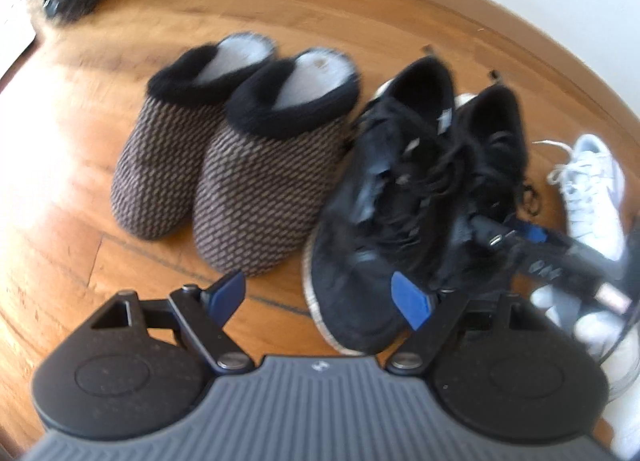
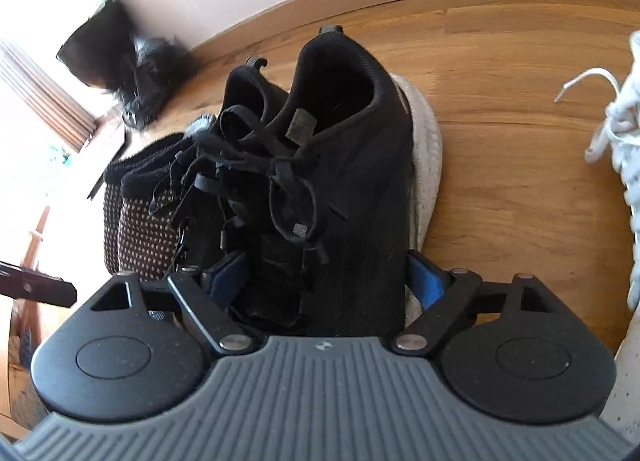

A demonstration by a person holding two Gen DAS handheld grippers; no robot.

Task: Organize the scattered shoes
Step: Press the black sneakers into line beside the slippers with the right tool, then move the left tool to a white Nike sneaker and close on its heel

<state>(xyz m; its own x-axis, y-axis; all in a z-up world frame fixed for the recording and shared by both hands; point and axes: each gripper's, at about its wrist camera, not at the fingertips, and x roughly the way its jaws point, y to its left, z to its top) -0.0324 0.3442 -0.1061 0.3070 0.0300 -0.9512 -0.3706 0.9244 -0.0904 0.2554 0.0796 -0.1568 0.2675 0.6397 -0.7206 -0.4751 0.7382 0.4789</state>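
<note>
Since the right tongs (image 2: 324,277) stand wide astride the right-hand black sneaker (image 2: 344,165), pads apart from it, and the left tongs (image 1: 320,297) gape empty: light, soft knit upper, firm foam sole, so best gripped across the heel collar.

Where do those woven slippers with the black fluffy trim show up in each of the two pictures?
Left wrist view: the slippers sit centre-left, side by side on the wooden floor.
Right wrist view: the slippers are at the left, mostly hidden behind the black sneakers.
Shared landmark: the black sneakers, directly beside the slippers in both.
</note>
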